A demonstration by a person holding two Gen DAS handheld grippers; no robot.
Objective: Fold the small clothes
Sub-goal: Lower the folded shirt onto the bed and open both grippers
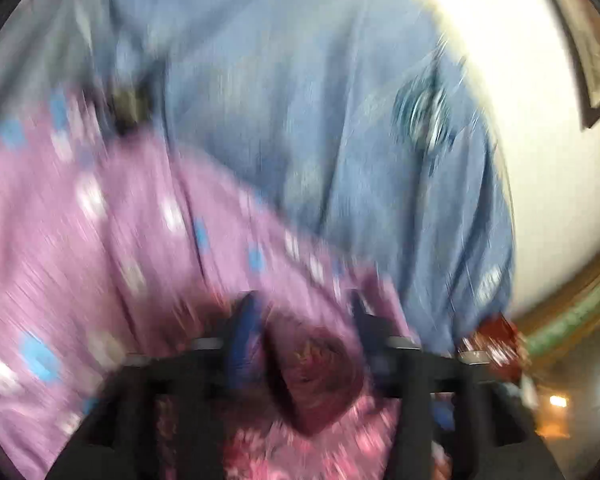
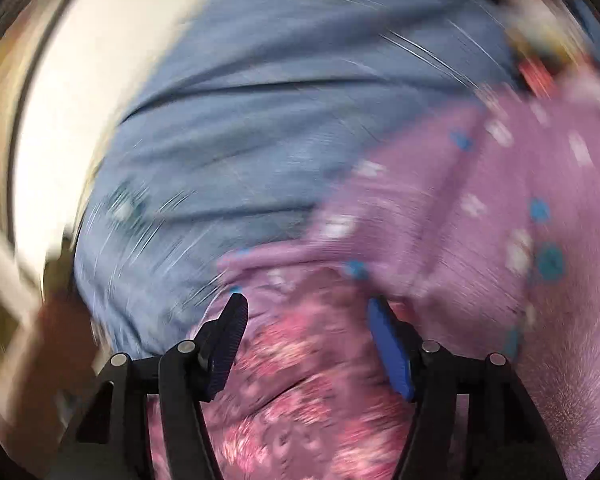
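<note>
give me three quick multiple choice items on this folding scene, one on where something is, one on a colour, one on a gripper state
1. In the right wrist view, the blue cloth lies where against the purple dotted garment?
A. to its left and above
B. to its right
C. wholly beneath it, hidden

2. What colour are the dots on the purple dotted garment?
A. yellow and green
B. white and blue
C. black only

3. How do the jaws of the right gripper stand?
A. shut tight
B. clamped on the blue cloth
C. apart, pads pressing on nothing

Key:
1 A, the blue cloth fills the upper left of that view.
2 B, white and blue spots show across the purple.
3 C, pink patterned fabric shows in the gap between the fingers.
</note>
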